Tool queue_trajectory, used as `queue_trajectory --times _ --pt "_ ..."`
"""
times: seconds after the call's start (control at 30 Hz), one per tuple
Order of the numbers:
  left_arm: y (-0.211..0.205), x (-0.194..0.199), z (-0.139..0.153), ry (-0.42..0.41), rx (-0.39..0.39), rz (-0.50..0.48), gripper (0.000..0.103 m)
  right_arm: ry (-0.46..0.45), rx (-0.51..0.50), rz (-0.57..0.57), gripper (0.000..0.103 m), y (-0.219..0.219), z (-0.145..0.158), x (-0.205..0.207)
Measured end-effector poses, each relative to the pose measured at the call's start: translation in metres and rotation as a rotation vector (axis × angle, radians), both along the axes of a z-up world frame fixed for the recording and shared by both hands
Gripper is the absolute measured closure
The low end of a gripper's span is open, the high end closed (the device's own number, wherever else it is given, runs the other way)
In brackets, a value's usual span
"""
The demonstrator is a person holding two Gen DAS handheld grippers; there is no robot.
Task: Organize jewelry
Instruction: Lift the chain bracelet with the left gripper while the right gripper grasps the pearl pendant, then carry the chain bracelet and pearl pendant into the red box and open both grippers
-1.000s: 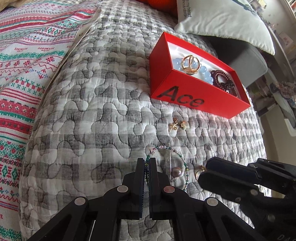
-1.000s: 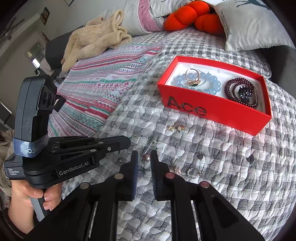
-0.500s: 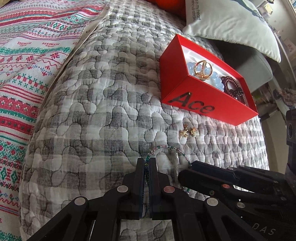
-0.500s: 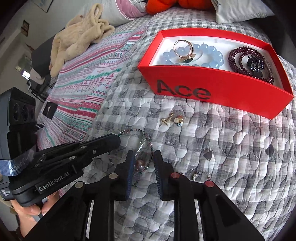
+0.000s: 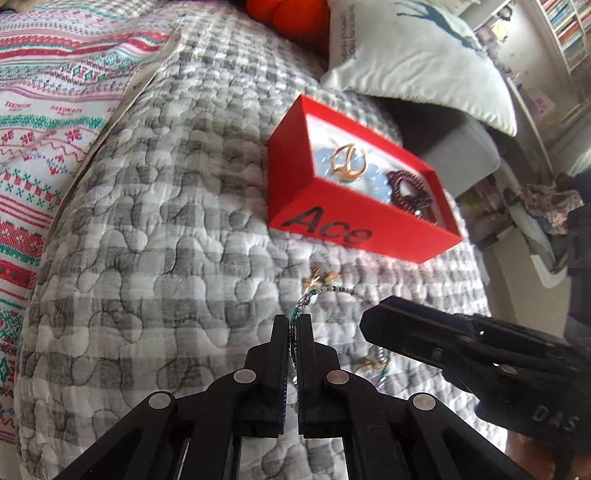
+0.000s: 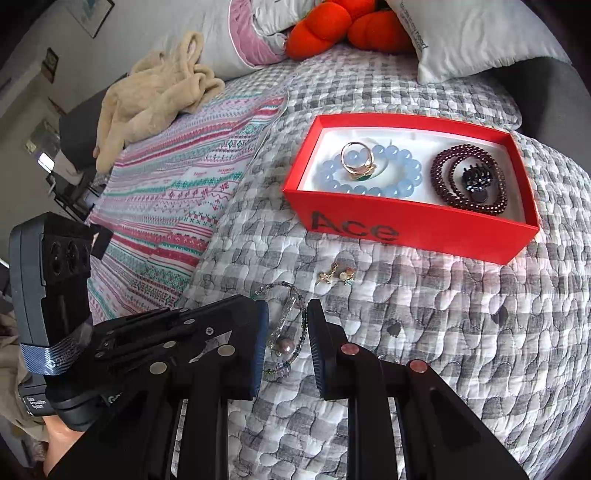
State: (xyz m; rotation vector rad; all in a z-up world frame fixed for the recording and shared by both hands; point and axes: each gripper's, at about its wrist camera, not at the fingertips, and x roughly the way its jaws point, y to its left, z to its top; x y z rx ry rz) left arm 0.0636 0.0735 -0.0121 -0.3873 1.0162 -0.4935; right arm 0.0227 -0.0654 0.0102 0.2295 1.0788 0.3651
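Note:
My left gripper (image 5: 293, 325) is shut on a thin beaded bracelet (image 5: 308, 297) and holds it just above the quilt. In the right wrist view the bracelet (image 6: 295, 321) with its pearl charm (image 6: 286, 345) hangs between my right gripper's (image 6: 288, 339) open fingers, which straddle it without clamping. The red "Ace" box (image 6: 417, 225) lies beyond, also seen in the left wrist view (image 5: 354, 236). It holds a blue bead bracelet (image 6: 373, 173), a gold ring (image 6: 356, 160) and a dark red bead bracelet (image 6: 469, 177). Small gold earrings (image 6: 336, 275) lie in front of the box.
The grey checked quilt (image 6: 443, 314) covers the bed. A striped patterned blanket (image 6: 177, 199) lies to the left, a beige garment (image 6: 155, 96) behind it. An orange plush (image 6: 343, 29) and a white pillow (image 6: 472, 33) sit at the back. The bed edge drops off on the right.
My left gripper has lifted the beaded bracelet off the quilt toward the box. My right gripper has opened wider and moved in around the hanging bracelet.

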Motion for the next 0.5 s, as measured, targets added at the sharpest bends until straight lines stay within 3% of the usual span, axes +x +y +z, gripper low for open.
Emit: queue_trajectory --times 0.2,0.27,0.5 --pt "0.039 -0.018 0.044 -0.123 -0.059 0.086 0.103 0.025 -0.015 0.008 0.077 0.000 -0.005 -0.002" --pt "0.054 -0.022 0.050 -0.143 -0.045 0.118 0.103 0.044 -0.038 0.034 0.074 0.010 -0.012 -0.003" --pt "0.068 -0.019 0.028 -0.061 0.056 0.161 0.103 0.088 -0.148 0.087 0.065 0.045 -0.041 -0.005"
